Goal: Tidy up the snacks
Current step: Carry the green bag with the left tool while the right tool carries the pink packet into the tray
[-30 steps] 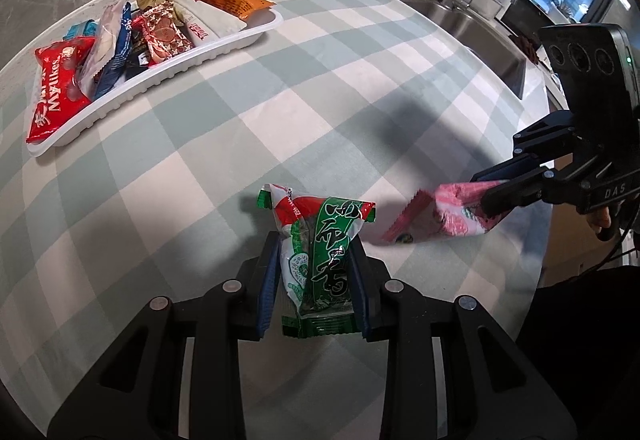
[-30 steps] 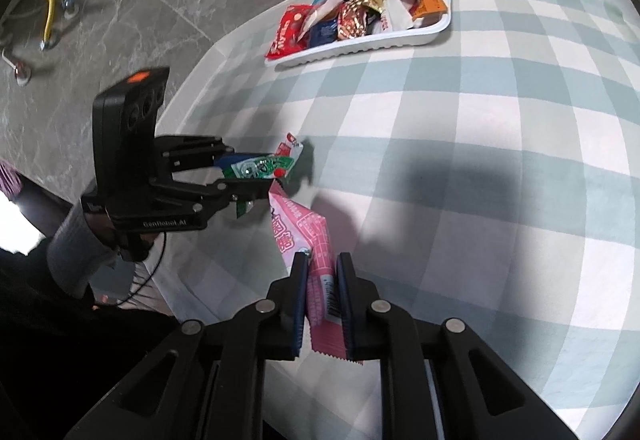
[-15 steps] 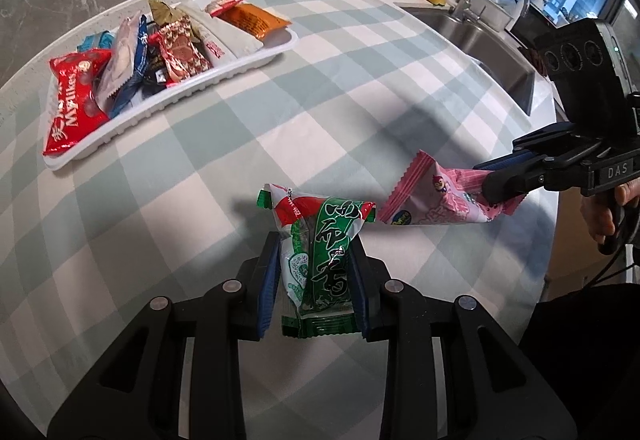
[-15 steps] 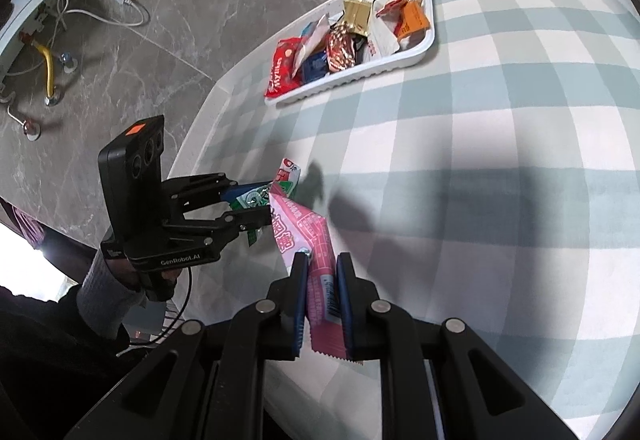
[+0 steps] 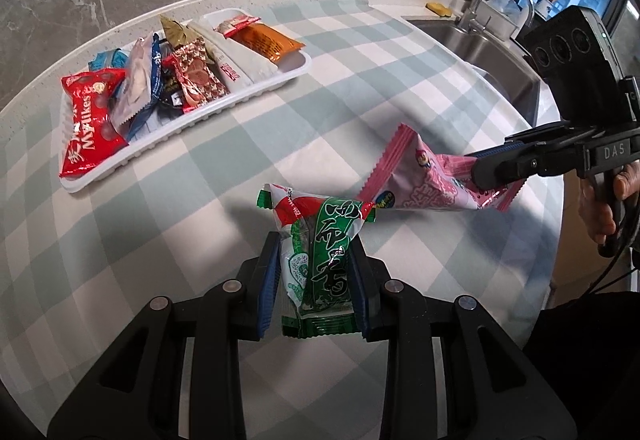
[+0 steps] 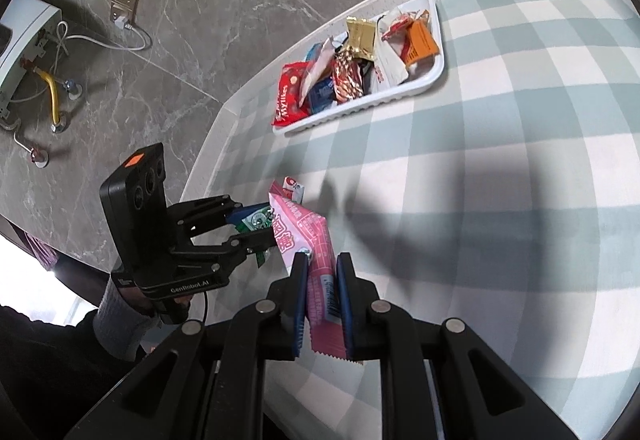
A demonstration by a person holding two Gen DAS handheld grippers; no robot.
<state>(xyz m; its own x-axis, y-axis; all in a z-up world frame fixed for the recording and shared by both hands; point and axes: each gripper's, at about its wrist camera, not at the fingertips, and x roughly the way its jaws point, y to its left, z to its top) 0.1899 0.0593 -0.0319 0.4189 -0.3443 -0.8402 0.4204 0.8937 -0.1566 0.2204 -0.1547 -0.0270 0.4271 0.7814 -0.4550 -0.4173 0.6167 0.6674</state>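
Note:
My left gripper is shut on a green snack packet with a red and white top, held above the checked tablecloth. My right gripper is shut on a pink snack packet. In the left wrist view the pink packet comes in from the right and its free end touches the green packet's corner. In the right wrist view the green packet shows partly behind the pink one. A white tray full of several snack packets lies at the far left of the table; in the right wrist view the tray lies far ahead.
A steel sink with a tap lies at the far right, with bottles on the ledge behind it. The round table's edge runs close on the left of the right wrist view. A grey marble wall is beyond.
Both grippers have risen a little with their packets. The pink packet has swung closer to the green one until their ends meet, and the tray sits nearer the middle of both views.

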